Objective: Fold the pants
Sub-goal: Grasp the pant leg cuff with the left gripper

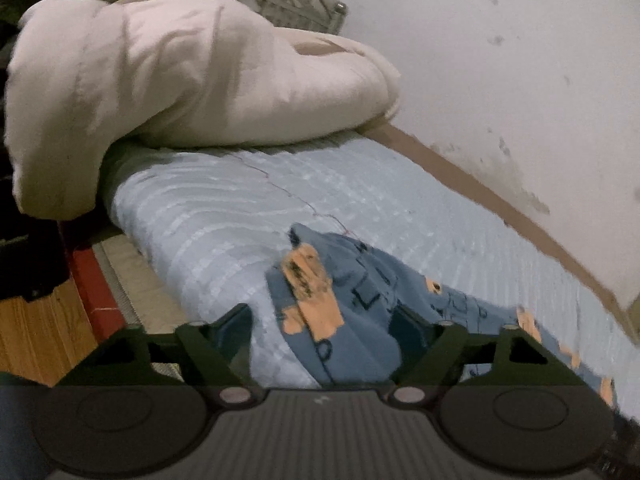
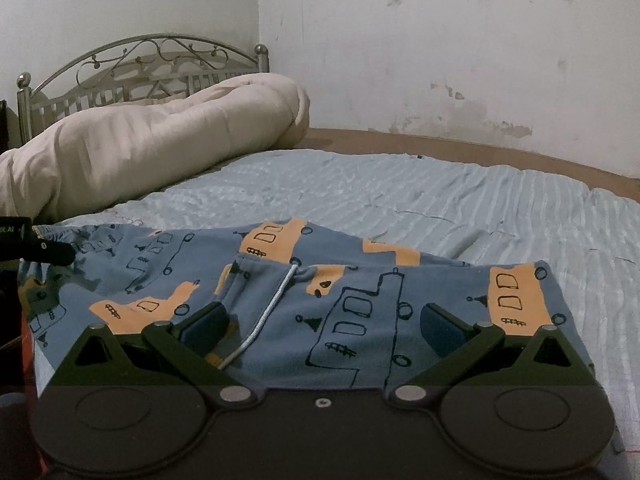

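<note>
The blue pants point(image 2: 360, 292), printed with orange shapes and black outlines, lie spread on the light blue bed sheet point(image 2: 400, 192). A white drawstring point(image 2: 272, 308) trails from the waistband. My right gripper point(image 2: 326, 328) stands open just above the waistband, one finger on each side of the cord. In the left wrist view a bunched end of the pants point(image 1: 360, 320) rises between the jaws of my left gripper point(image 1: 326, 332). The right pad touches the cloth, while the left pad stands clear of it. A black part of the left gripper point(image 2: 48, 252) shows at the pants' left end.
A rolled cream duvet point(image 2: 160, 132) lies against the metal headboard point(image 2: 140, 60) at the far end of the bed. A stained white wall point(image 2: 480, 60) runs along the bed's far side. Left of the mattress are a red bed frame point(image 1: 96, 292) and a wooden floor point(image 1: 36, 332).
</note>
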`<state>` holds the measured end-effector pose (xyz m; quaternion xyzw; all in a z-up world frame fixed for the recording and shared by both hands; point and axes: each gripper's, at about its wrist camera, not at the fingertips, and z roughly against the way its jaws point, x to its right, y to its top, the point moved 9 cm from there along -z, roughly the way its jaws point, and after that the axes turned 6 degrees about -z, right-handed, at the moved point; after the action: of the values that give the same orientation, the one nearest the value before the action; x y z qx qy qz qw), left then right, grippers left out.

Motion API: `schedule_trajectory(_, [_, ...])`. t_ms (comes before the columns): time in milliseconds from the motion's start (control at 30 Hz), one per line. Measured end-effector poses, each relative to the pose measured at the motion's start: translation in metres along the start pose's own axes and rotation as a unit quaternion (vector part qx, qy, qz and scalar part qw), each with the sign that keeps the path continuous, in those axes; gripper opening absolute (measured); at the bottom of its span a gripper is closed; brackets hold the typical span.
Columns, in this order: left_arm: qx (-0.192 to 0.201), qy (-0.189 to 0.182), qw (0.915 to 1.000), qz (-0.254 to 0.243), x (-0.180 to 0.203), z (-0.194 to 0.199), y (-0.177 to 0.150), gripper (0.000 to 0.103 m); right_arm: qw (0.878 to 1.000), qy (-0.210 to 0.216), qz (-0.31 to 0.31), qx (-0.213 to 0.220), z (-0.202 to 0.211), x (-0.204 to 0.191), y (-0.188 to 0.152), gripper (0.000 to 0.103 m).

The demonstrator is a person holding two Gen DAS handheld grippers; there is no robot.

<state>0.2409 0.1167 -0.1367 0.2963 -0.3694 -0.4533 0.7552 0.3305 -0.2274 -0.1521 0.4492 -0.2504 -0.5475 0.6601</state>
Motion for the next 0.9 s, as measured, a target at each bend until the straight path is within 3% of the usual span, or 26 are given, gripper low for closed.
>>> schedule_trajectory(100, [0.006, 0.003, 0.9999, 0.013, -0.006, 0.001, 0.003, 0.069, 1.000, 0.000, 0.000, 0.000, 0.000, 0.000, 0.000, 0.102])
schedule_trajectory(267, [0.000, 0.000, 0.9997, 0.022, -0.009, -0.001, 0.006, 0.068, 1.000, 0.000, 0.000, 0.000, 0.000, 0.000, 0.000, 0.102])
schedule_trajectory(733, [-0.015, 0.018, 0.9997, -0.001, -0.003, -0.006, 0.011, 0.066, 1.000, -0.001, 0.001, 0.000, 0.000, 0.000, 0.000, 0.102])
schedule_trajectory(900, [-0.016, 0.024, 0.9996, -0.003, -0.004, -0.005, 0.011, 0.058, 1.000, -0.003, 0.001, 0.000, 0.000, 0.000, 0.000, 0.102])
